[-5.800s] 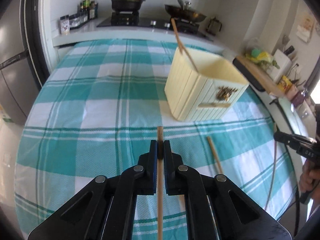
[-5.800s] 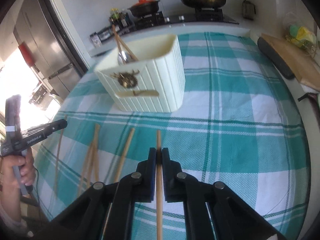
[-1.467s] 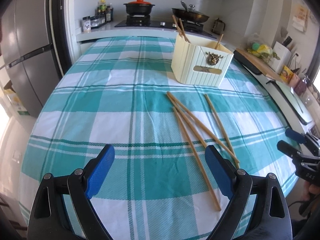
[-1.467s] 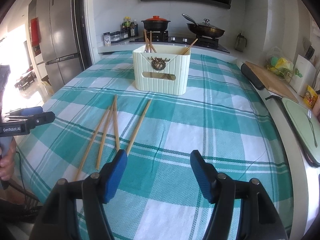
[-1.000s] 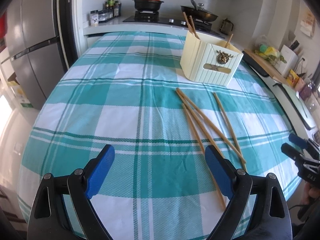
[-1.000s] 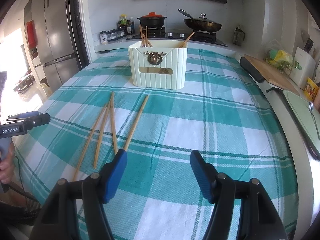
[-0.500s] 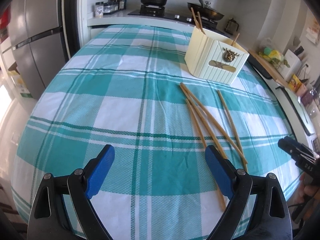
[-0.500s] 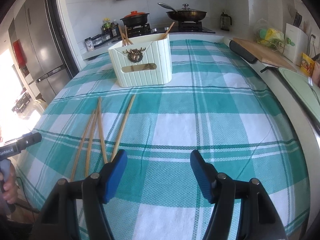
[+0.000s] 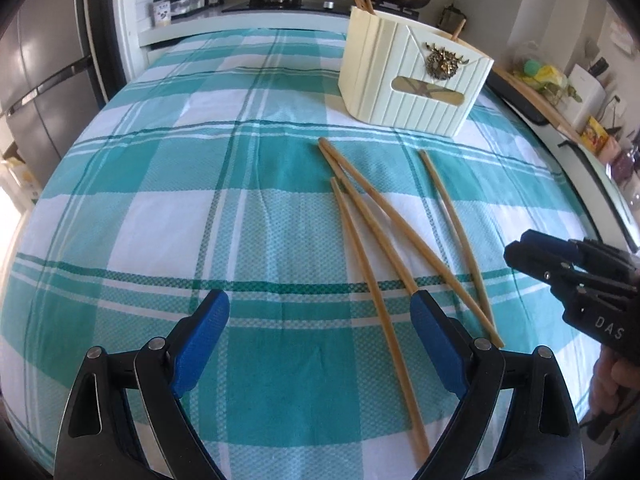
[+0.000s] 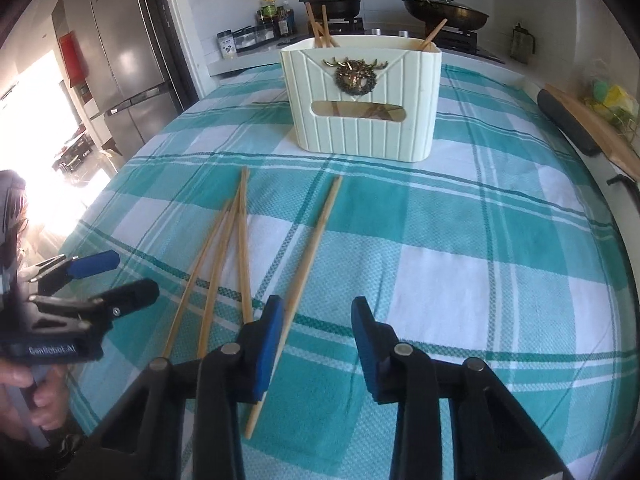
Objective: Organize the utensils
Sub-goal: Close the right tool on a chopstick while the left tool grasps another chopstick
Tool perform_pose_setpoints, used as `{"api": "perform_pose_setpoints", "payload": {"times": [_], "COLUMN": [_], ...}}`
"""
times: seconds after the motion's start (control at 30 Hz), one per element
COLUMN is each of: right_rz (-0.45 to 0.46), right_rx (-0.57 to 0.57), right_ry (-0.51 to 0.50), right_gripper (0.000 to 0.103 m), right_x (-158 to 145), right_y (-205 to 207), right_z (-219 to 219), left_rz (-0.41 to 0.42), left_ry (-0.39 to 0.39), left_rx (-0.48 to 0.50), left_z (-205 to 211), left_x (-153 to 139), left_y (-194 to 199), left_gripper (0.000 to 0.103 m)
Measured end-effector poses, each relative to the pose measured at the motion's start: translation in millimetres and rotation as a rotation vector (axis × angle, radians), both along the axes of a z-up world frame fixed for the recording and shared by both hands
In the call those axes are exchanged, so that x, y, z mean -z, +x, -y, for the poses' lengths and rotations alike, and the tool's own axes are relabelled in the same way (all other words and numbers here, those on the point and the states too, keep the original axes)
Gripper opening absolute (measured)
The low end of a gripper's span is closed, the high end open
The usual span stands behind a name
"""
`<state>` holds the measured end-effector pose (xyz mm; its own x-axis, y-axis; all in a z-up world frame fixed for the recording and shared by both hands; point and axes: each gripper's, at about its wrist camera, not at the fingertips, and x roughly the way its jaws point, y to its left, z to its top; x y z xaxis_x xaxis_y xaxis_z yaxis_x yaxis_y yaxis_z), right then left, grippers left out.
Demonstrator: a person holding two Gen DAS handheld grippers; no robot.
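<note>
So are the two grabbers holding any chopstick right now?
No, both are empty. The left gripper is wide open above the chopsticks. The right gripper has been closing, with nothing between its pads.

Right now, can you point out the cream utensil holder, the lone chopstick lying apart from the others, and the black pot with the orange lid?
cream utensil holder [image 10: 360, 120], right wrist view, front wall.
lone chopstick [image 10: 316, 236], right wrist view, mid-shaft.
black pot [image 10: 332, 3], right wrist view, its side.

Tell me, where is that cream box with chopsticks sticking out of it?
The cream box stands upright on the checked tablecloth at its far end, beyond four loose chopsticks, with the stove behind it.
</note>
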<state>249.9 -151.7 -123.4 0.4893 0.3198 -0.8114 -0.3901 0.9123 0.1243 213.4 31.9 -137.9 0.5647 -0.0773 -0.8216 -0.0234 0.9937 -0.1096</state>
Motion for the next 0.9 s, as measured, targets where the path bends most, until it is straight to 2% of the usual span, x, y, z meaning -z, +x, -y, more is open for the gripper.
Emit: {"api": "perform_pose_setpoints", "payload": {"times": [0.23,0.33,0.47,0.6,0.77,0.9], "right_rz": [-0.047,-0.058,-0.039,-0.056,-0.092,-0.148], "right_rx": [-0.04,-0.067,-0.063,-0.041,-0.019,0.019], "right_ry": [-0.013,-0.045,-0.104,-0.122,-0.125,-0.041], "right_gripper": [0.035,0.03,0.013,0.01,0.01,0.011], "right_x": [19.3,29.5,31.5,30.4,29.0,27.4], "right_y": [27.7,32.0,29.7,22.5,5.2,1.5], "right_z": [-22.9,-31.0,-29.4,-14.8,8.3,27.2], "left_rz": [-0.027,-0.037,-0.032,-0.037,-0.056,-0.067], "left_ry": [0.052,0.08,0.114,0.12,0.104,0.036], "left_rx": [-0.012,-0.014,-0.003,-0.001,0.024,0.039], "left_z": [3.9,6.5,9.2,5.8,-1.5,-9.7], "left_x": [15.8,21.9,22.8,22.6,22.4,19.7], "left_y": [13.0,16.6,16.6,16.1,14.3,18.8], "left_gripper": [0.093,0.093,0.093,0.093,0.093,0.093]}}
